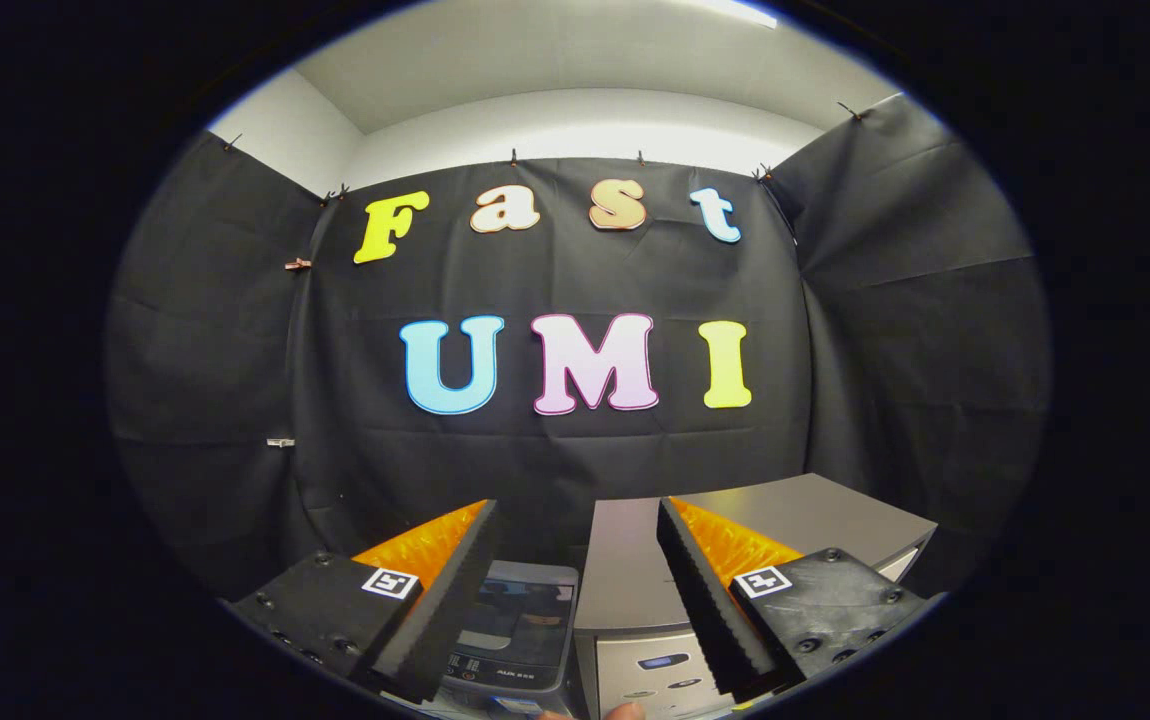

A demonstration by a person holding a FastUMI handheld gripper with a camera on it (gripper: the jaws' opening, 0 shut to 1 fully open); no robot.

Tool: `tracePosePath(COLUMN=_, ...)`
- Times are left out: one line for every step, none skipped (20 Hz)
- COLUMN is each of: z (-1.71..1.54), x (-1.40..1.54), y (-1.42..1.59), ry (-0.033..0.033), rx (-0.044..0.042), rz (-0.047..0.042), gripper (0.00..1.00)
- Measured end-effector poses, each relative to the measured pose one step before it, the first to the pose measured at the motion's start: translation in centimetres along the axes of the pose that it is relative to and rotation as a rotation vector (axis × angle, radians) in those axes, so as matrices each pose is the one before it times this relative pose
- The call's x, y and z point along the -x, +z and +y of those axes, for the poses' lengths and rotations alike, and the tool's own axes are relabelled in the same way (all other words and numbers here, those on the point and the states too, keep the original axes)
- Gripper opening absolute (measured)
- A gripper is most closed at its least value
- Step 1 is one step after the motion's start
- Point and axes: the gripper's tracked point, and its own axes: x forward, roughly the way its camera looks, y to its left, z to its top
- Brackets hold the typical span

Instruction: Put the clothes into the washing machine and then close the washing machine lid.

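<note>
my fingers [575,590] stand wide apart with nothing between them, their black serrated pads [700,590] facing each other across an open gap and their orange backs turned outward; they press on nothing and touch nothing. below and just ahead of them sits the washing machine [655,620], a silver-grey box seen from above. its flat grey top [795,515] runs out beyond my right finger toward the booth's black cloth wall [555,440], and its pale front panel with small dark buttons [663,662] shows in the gap between my fingers. beside the machine, behind my left finger, lies a glossy dark panel [520,625] with a grey rim; whether it is the machine's lid or a separate appliance, i cannot tell. a fingertip of a person's hand [625,711] peeks up from beneath, between my fingers. above the cloth, a white wall and ceiling [575,110] close the booth.
</note>
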Motion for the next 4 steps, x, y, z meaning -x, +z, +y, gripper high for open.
tracePosePath(z=0.002, x=0.091, y=-0.057, ry=0.00112, rx=-0.00093, rz=0.00131, gripper=0.99)
tracePosePath(z=-0.055, x=-0.003, y=-0.004, ry=-0.00019, rx=0.00106, rz=0.00105, gripper=0.99)
tracePosePath(z=-0.094, x=0.038, y=0.014, ry=-0.00110, rx=0.00178, rz=-0.00029, gripper=0.99)
tracePosePath(z=-0.080, x=-0.019, y=0.035, ry=-0.00048, rx=0.00132, rz=-0.00070, gripper=0.99)
